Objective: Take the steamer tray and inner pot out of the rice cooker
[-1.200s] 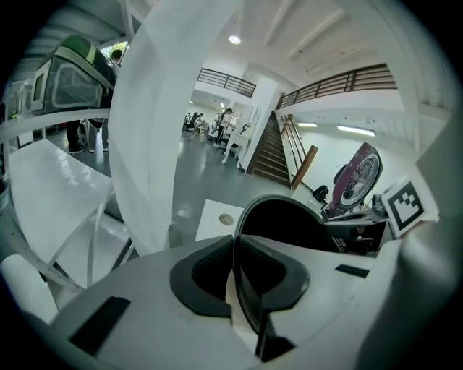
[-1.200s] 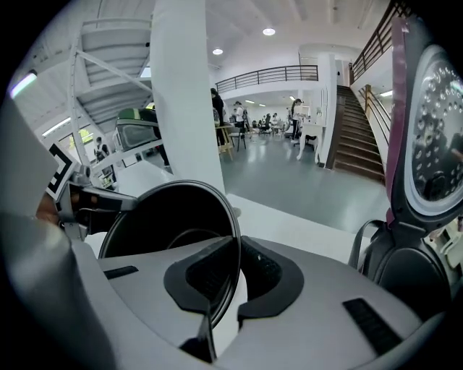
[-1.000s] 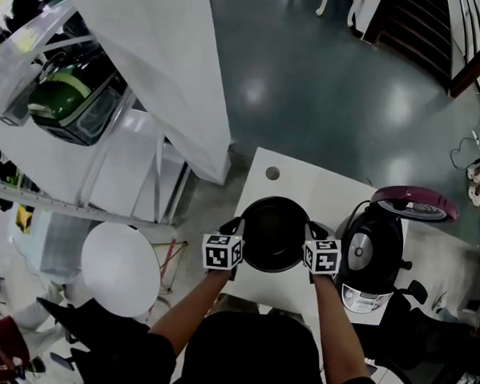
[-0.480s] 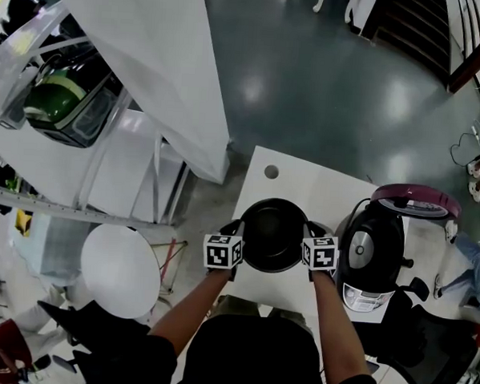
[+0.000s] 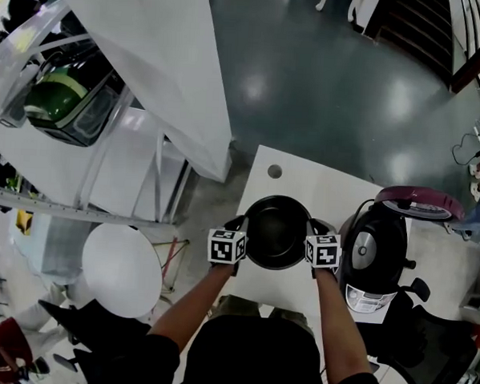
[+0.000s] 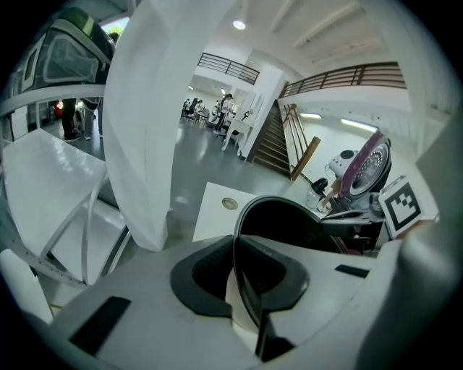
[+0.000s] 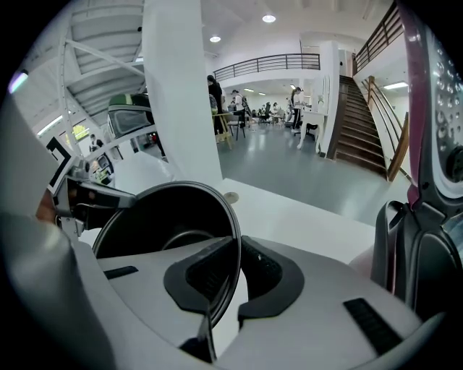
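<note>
The black inner pot (image 5: 276,229) hangs over the white table (image 5: 305,178), left of the rice cooker (image 5: 373,254), whose lid (image 5: 420,203) stands open. My left gripper (image 5: 242,226) is shut on the pot's left rim and my right gripper (image 5: 312,229) on its right rim. In the left gripper view the thin rim runs between the black pads at the left gripper (image 6: 236,271), with the pot (image 6: 289,220) beyond. The right gripper view shows the same at the right gripper (image 7: 233,278), with the pot (image 7: 159,217) to the left. The pot's inside looks empty.
The table has a round cable hole (image 5: 275,171) near its far edge. The rice cooker (image 7: 419,246) stands close on the right of the right gripper. A white column (image 5: 166,71) and a round white stool (image 5: 122,269) are off the table's left side.
The pot and both grippers have sunk slightly toward the table top. Both grips on the rim are unchanged.
</note>
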Action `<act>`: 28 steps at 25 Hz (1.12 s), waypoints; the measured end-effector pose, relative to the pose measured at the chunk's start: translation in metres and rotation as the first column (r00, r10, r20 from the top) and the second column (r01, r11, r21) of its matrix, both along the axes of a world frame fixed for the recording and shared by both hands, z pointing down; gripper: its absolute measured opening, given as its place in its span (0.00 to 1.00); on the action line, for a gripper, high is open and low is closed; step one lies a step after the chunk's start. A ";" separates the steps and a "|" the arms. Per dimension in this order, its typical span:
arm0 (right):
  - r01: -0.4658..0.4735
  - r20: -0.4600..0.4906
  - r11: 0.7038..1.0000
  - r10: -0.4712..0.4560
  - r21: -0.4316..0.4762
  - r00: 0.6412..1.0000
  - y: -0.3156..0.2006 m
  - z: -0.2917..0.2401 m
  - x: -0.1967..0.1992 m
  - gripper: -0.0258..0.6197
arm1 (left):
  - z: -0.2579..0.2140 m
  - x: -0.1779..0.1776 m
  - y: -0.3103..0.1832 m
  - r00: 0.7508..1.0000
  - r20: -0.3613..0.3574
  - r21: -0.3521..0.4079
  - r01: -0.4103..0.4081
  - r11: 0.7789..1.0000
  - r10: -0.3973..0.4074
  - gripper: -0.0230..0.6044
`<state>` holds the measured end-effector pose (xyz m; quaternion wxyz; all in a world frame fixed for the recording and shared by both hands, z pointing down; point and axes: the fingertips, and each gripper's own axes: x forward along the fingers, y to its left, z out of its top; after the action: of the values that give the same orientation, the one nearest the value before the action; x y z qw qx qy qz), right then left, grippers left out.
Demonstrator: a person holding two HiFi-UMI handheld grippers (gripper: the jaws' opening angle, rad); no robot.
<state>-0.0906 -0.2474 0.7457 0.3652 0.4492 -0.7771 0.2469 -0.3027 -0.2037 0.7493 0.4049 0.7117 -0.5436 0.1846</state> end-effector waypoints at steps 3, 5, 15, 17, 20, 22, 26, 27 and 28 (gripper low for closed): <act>0.006 0.000 1.000 -0.006 0.006 1.000 0.000 0.002 0.001 0.08 | 0.000 0.001 -0.001 1.000 -0.007 0.005 -0.004 1.000 0.004 0.08; 0.008 0.020 1.000 -0.008 -0.001 1.000 0.001 0.001 0.000 0.08 | 0.000 0.002 -0.001 1.000 -0.010 0.009 -0.013 1.000 0.013 0.08; -0.025 0.111 0.998 0.018 0.056 0.994 0.010 -0.053 0.003 0.09 | -0.051 0.002 -0.004 0.998 -0.025 0.152 -0.055 0.987 0.060 0.11; -0.037 0.138 0.996 0.026 0.077 0.990 0.020 -0.072 0.005 0.09 | -0.071 0.007 -0.001 0.994 -0.076 0.200 -0.057 0.978 0.074 0.09; -0.077 0.206 0.991 0.053 0.113 0.977 0.041 -0.108 0.010 0.08 | -0.104 0.017 0.010 0.984 -0.124 0.278 -0.088 0.956 0.127 0.05; -0.119 0.243 0.984 0.084 0.133 0.966 0.061 -0.130 0.024 0.06 | -0.123 0.030 0.023 0.976 -0.135 0.327 -0.121 0.937 0.173 0.05; -0.222 0.278 0.968 0.182 0.119 0.943 0.115 -0.156 0.069 0.04 | -0.143 0.058 0.056 0.963 -0.146 0.373 -0.160 0.914 0.229 0.04; -0.243 0.283 0.963 0.202 0.118 0.938 0.127 -0.160 0.077 0.04 | -0.146 0.062 0.064 0.961 -0.143 0.378 -0.168 0.910 0.237 0.04; -0.260 0.288 0.958 0.217 0.121 0.933 0.138 -0.163 0.084 0.04 | -0.149 0.064 0.071 0.960 -0.140 0.382 -0.172 0.908 0.241 0.04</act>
<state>-0.0067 -0.1093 0.5826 0.1859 0.5296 -0.7764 0.2867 -0.2383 -0.1326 0.6004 0.2916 0.8422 -0.4501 0.0556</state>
